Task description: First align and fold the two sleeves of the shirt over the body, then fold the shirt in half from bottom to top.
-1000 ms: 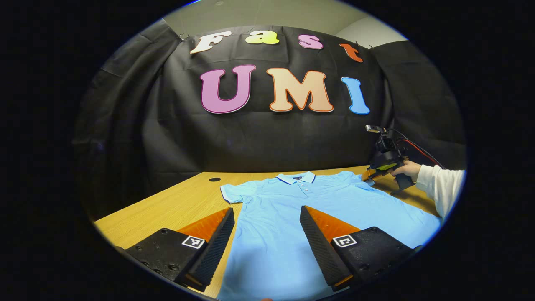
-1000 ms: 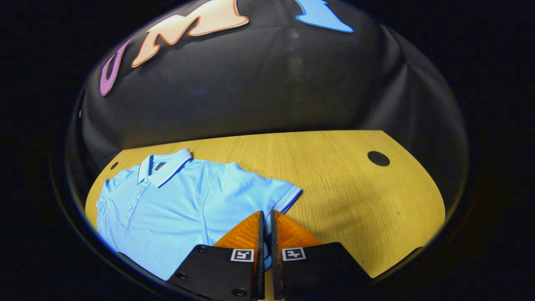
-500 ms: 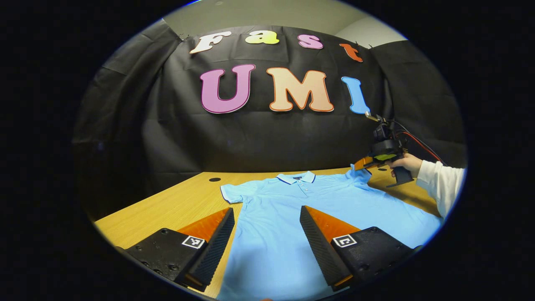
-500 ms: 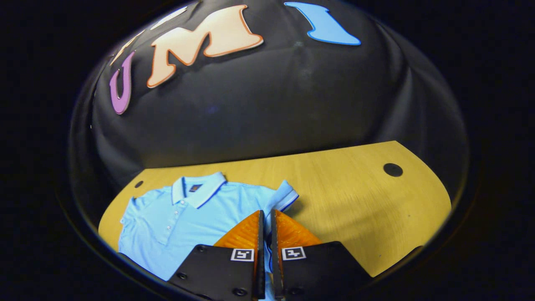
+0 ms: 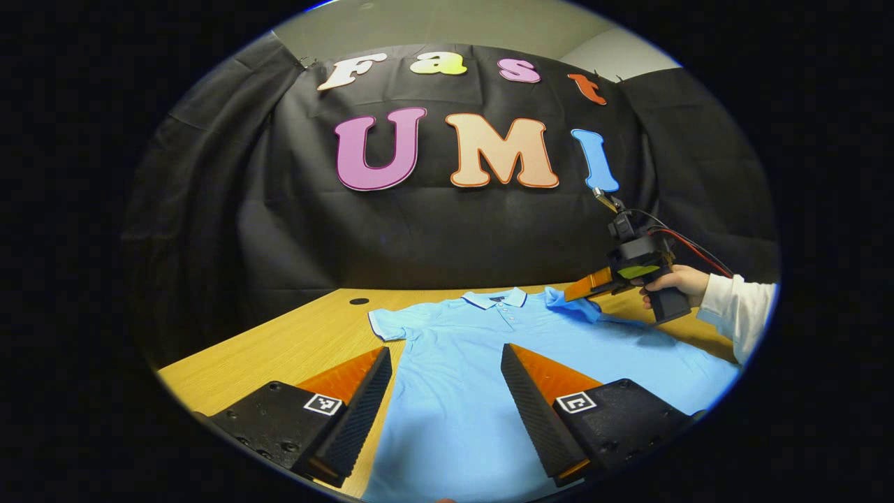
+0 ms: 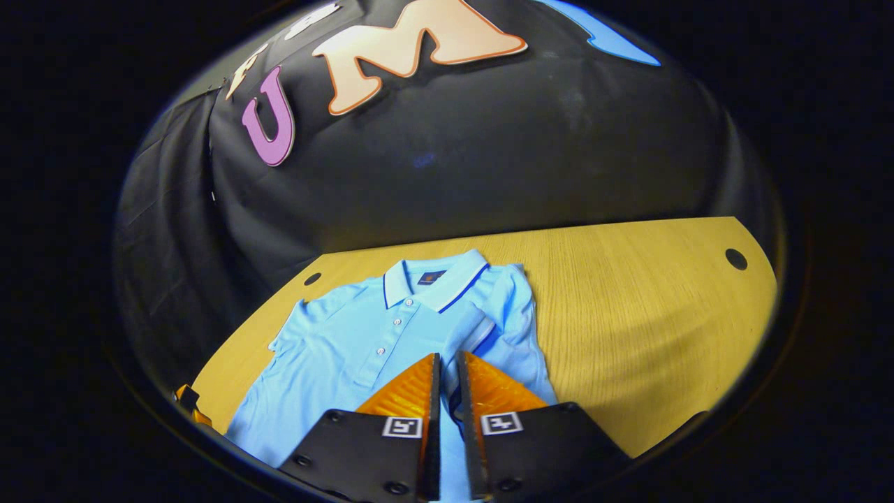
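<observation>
Since half a second ago my right gripper has carried the right sleeve inward from the table edge, so it now hangs over the chest of the light blue polo shirt, near the collar. In the right gripper view I see its two fingers pressed together on the sleeve's striped cuff, with cloth caught between them. From the left gripper view I can see that same gripper farther off, raised above the shirt with the sleeve lifted off the wooden table, and a hand in a white sleeve gripping its handle.

My left gripper hangs low over the shirt's lower body, fingers spread wide apart and holding nothing, and is the same as before. The shirt lies face up, collar toward the booth wall, and the left sleeve is spread flat on the table.
</observation>
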The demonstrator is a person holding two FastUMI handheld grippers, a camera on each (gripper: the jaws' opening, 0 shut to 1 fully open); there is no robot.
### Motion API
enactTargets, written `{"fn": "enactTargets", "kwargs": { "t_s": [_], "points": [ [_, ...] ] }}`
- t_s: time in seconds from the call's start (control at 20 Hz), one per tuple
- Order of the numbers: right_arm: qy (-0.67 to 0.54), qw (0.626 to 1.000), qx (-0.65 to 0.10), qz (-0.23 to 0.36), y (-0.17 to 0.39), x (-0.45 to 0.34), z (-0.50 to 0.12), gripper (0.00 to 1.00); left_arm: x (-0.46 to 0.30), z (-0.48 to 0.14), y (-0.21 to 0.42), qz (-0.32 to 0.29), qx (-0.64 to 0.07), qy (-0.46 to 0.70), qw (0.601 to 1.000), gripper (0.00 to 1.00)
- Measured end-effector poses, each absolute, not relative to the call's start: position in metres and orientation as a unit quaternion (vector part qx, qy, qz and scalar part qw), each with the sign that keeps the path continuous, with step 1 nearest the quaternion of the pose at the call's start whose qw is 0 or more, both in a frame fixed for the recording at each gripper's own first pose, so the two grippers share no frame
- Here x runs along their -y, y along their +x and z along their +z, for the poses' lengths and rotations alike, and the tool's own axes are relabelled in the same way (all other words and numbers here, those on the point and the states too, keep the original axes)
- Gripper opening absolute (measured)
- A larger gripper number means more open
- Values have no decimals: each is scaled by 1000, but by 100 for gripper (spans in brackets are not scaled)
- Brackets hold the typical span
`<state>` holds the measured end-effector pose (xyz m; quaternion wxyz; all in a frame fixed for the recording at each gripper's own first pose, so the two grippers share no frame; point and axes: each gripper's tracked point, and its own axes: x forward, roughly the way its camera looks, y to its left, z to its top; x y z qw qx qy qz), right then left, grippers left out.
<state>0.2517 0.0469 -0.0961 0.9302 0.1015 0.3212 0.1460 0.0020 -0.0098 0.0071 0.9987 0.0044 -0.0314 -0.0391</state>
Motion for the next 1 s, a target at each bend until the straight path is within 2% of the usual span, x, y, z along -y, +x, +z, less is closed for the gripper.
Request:
{"fn": "enactTargets", "kwargs": {
  "t_s": [0.05, 0.1, 0.15, 0.2, 0.25, 0.45, 0.55, 0.6, 0.65, 1.0],
  "points": [
    [97, 929, -324, 153, 250, -50, -99, 35, 10, 7, 2, -39, 32, 4, 999, 95],
    [92, 928, -324, 156, 248, -52, -99, 48, 10, 7, 2, -39, 32, 4, 999, 95],
    [89, 929, -323, 157, 244, -53, -96, 72, 10, 7, 1, -39, 32, 4, 999, 95],
    [82, 931, -318, 157, 242, -53, -92, 87, 10, 7, 1, -38, 32, 4, 999, 95],
    [71, 935, -310, 154, 242, -52, -90, 96, 10, 8, 0, -38, 34, 4, 999, 95],
    [47, 948, -280, 144, 224, -46, -68, 98, 10, 11, -4, -37, 42, 2, 998, 95],
    [59, 951, -269, 140, 208, -42, -56, 94, 10, 14, -5, -37, 47, 0, 998, 95],
    [60, 954, -260, 137, 198, -37, -50, 98, 10, 14, -4, -38, 48, 0, 998, 95],
    [56, 958, -249, 134, 187, -33, -44, 98, 11, 13, -4, -39, 45, 1, 998, 95],
    [42, 974, -183, 127, 102, -15, -8, 98, 6, -7, 6, -27, -27, 17, 999, 94]
  ]
}}
